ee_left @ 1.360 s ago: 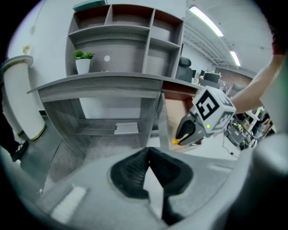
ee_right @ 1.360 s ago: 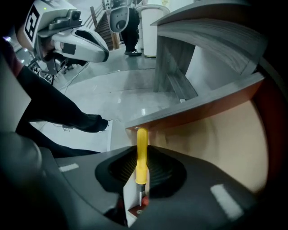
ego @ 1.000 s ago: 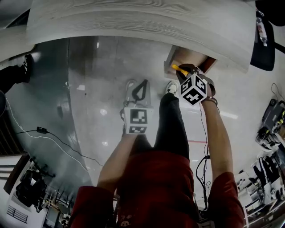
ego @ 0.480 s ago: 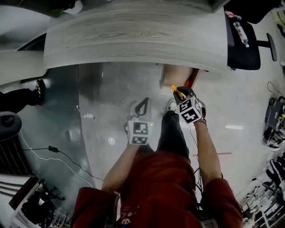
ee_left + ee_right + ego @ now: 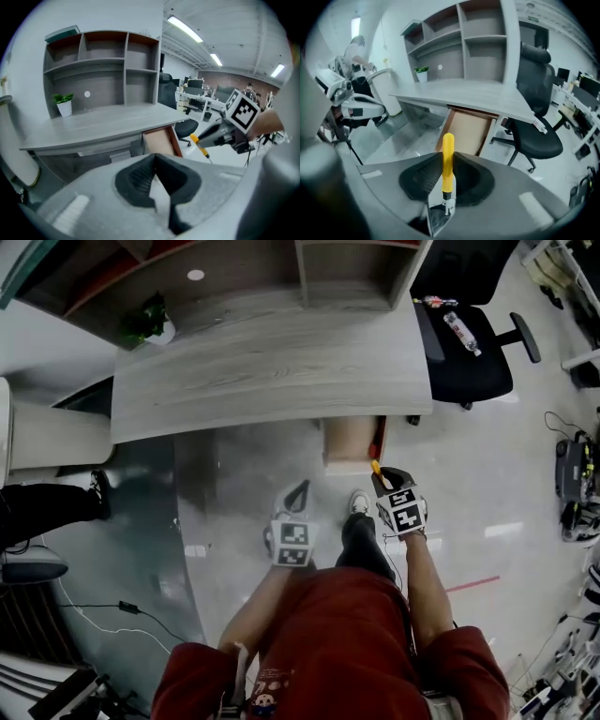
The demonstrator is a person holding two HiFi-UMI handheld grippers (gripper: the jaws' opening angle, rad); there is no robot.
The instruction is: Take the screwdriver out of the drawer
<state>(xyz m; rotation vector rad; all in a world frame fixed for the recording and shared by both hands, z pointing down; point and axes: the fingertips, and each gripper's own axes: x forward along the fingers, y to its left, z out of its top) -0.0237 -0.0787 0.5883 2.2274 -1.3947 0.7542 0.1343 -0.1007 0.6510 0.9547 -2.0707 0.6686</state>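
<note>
From above, the open drawer point(image 5: 350, 441) juts out from under the front edge of the desk point(image 5: 272, 371), near its right-hand corner. The right gripper point(image 5: 386, 484) hangs just in front of the drawer's front edge, above the floor and clear of the box. The yellow screwdriver point(image 5: 376, 469) pokes out of its tip towards the drawer. It is small here, but it appears to touch nothing except the gripper. The left gripper point(image 5: 299, 487) is level with it and well to the left, in front of the desk's middle. Both forearms reach forward and down from the person's shoulders.

In the left gripper view the two dark pads are pressed together with nothing between them, aimed at the desk's front edge. The right gripper shows off to the right, with the screwdriver held out slantwise, its metal shaft end lowest.

In the right gripper view the pads pinch the yellow handle low down near the metal shaft, and the rounded end stands up past the tips towards the drawer.

I'd say the removal itself is done. What remains is to carry the tool away steadily and keep the pinch firm, since a smooth round handle could swivel.
</note>
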